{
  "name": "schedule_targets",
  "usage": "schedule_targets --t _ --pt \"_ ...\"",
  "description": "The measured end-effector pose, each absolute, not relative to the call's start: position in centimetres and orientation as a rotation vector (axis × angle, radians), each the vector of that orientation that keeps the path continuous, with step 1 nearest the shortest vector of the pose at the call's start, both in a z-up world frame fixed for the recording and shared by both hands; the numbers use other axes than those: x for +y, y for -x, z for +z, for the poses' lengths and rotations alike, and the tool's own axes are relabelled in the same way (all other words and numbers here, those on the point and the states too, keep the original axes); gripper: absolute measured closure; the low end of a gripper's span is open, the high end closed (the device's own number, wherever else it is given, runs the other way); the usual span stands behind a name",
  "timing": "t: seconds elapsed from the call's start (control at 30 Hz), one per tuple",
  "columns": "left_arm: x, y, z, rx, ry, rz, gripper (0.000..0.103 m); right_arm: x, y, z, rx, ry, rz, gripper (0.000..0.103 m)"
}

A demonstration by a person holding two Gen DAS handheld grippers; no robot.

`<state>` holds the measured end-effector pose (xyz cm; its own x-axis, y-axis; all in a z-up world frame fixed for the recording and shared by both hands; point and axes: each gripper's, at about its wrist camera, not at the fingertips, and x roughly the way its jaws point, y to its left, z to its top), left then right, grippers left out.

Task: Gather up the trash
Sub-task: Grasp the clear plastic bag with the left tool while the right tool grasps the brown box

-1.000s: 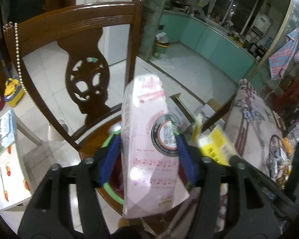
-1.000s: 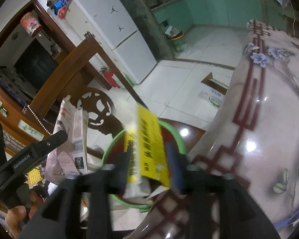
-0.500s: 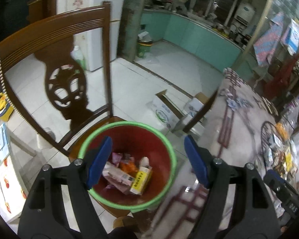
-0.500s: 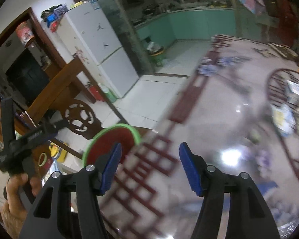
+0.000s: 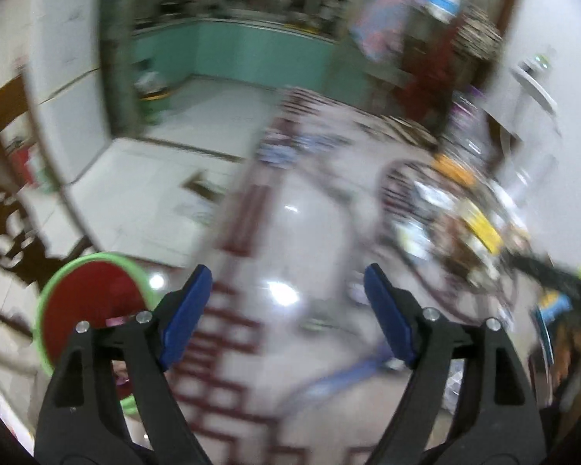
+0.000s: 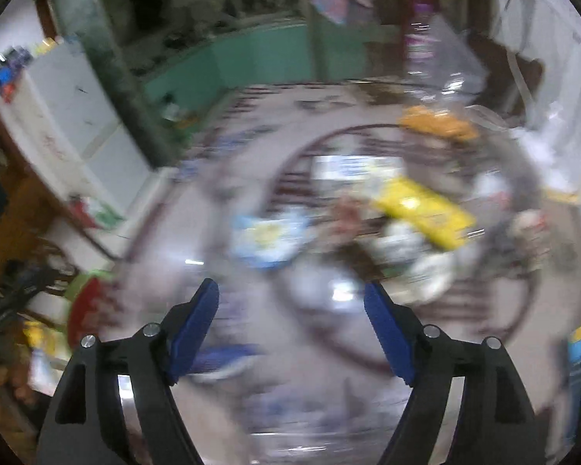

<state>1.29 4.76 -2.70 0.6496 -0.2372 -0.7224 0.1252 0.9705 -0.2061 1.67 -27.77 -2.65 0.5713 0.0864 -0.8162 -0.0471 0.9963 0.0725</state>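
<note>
Right wrist view: with both grippers' fingers (image 6: 387, 329) opening and empty, we should probably slow toward the yellow wrapper (image 6: 426, 213) at one o'clock.

Heavy motion blur, fisheye bending at edges, lamp glare on the table (image 5: 290, 232), seemingly dim indoors

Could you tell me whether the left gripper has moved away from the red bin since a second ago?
Yes. The left gripper, jaws opening and empty, has swung off the red bin, now at lower left, and over the table.
</note>
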Motion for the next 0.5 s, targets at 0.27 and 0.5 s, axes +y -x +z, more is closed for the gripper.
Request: schedule_targets --t 0.27,0.5 --pt "-8.2 1.2 -5.7 0.91 -0.096 -0.59 0.023 -30.5 -4.6 -7.7 1.072 0.139 0.037 0.058" --pt "-12.3 2.3 -8.4 0.995 -0.126 -0.748 0.022 -31.0 -7.0 -10.8 1.133 0.21 0.081 0.066"
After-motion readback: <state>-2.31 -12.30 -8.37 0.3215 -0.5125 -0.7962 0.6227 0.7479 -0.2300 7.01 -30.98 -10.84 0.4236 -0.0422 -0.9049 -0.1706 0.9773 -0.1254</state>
